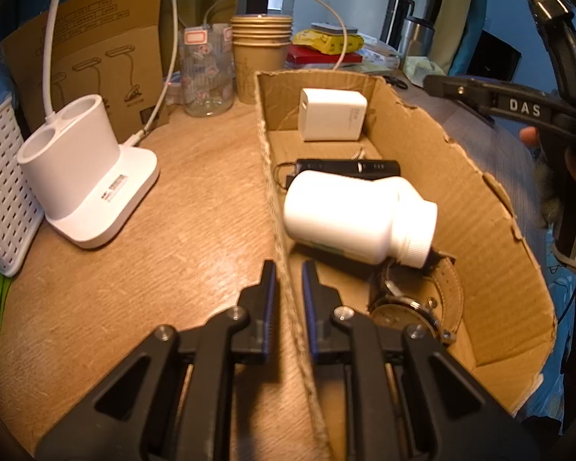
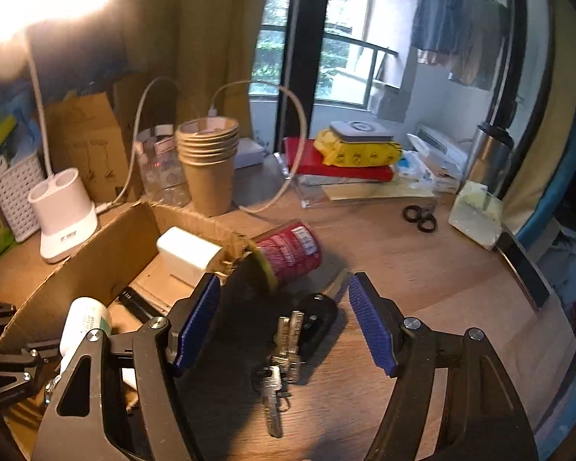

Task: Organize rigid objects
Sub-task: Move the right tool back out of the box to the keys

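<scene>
My left tool (image 1: 288,280) is pinched on the near end of the box's (image 1: 495,253) left wall, holding it still at the table's (image 1: 196,207) near edge. My right tool (image 2: 284,319) is spread wide and empty, hanging over the keys (image 2: 284,349), which lie on the table just right of the box, the black fob touching them. Inside the box, nearest me, sits a watch (image 1: 411,307); a white bottle (image 1: 357,215) lies on its side partly over it, then a black stick (image 1: 349,167), and a white charger (image 1: 332,115) stands against the far wall. Outside, a red can (image 2: 292,249) lies on its side touching the box's far right corner. I judge the keys come next; they are a loose bunch, so the tool could catch one blade and let the rest swing or slip out. The can is round and may roll if the box gets nudged, and a jerk from my left grip would shift the torn wall. The watch is half hidden under the bottle, the right view is blurred, and glare washes out its upper left corner. What the black stick is I cannot tell.
</scene>
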Available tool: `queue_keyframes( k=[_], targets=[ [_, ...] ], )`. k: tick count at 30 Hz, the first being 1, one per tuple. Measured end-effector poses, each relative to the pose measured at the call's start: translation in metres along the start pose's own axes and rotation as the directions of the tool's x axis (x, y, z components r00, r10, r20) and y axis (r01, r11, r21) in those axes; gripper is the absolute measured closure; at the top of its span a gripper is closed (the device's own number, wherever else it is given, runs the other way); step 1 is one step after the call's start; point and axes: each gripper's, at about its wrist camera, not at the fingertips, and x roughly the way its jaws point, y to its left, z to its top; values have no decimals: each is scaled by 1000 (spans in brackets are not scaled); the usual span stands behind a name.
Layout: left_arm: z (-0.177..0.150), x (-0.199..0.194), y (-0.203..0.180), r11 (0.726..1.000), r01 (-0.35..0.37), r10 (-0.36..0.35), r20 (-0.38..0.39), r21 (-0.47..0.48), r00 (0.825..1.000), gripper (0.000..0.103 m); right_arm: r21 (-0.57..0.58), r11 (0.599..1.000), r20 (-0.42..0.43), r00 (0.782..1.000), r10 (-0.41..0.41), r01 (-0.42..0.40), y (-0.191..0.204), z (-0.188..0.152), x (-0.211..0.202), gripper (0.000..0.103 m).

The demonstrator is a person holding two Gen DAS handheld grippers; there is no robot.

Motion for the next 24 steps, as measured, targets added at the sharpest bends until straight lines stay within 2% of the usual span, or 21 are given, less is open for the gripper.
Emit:
queue_keyframes(
  k=[10, 24],
  targets=[
    [0, 0, 0, 1000, 0, 0, 0, -1, 1000, 88, 83, 996, -56, 998, -36, 40, -30, -18, 17, 30],
    [0, 0, 0, 1000, 0, 0, 0, 0, 1000, 88, 90, 996, -124, 992, -11, 22, -27, -31, 48, 30]
  ],
)
